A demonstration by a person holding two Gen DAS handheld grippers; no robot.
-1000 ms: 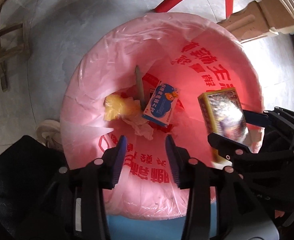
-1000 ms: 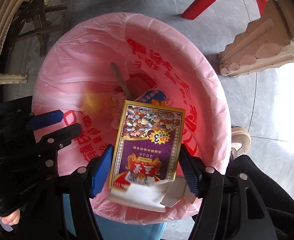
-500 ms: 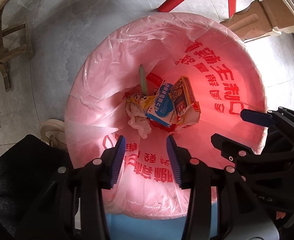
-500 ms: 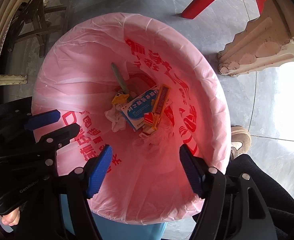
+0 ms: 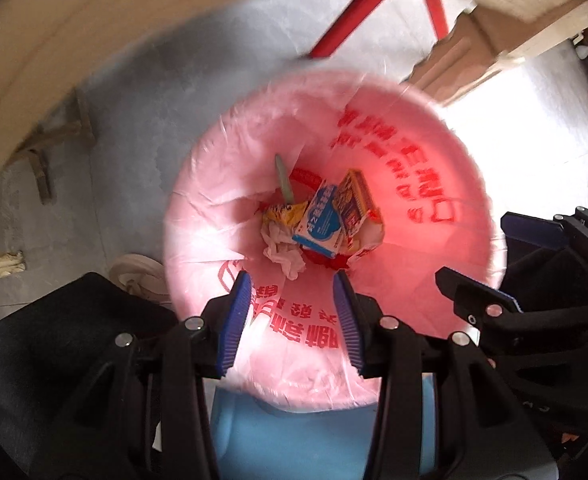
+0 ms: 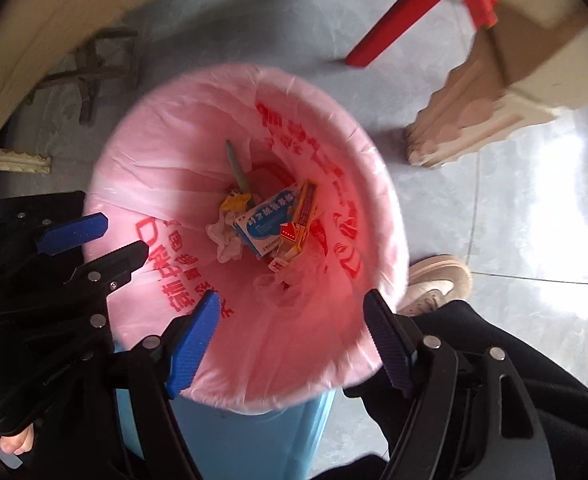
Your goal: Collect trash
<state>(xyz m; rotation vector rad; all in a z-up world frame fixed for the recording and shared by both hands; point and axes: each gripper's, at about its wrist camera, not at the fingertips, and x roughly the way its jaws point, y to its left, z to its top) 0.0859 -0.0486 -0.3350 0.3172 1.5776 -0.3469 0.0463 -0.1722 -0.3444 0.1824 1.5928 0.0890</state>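
- Now above the pink-lined bin (image 6: 377, 184), centre of frame; trash heaped at its bottom: blue box (image 6: 268, 220), gold carton (image 5: 355, 200), crumpled tissue (image 5: 282, 248).
- Right hand-held gripper (image 6: 294, 340) spread wide, holding nothing.
- Left hand-held gripper (image 5: 292, 320) partly open, likewise bare.
- Best lifted straight clear of the liner before seeking further litter.

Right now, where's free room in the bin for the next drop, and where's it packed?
Bare liner on the near slope, between the trash pile and the right tool, and up the left wall beside the grey stick. Crowded at the bottom centre: blue box, yellow carton, yellow wrapper, crumpled tissue touch or overlap. Both tools, including the left tool, are open and empty.
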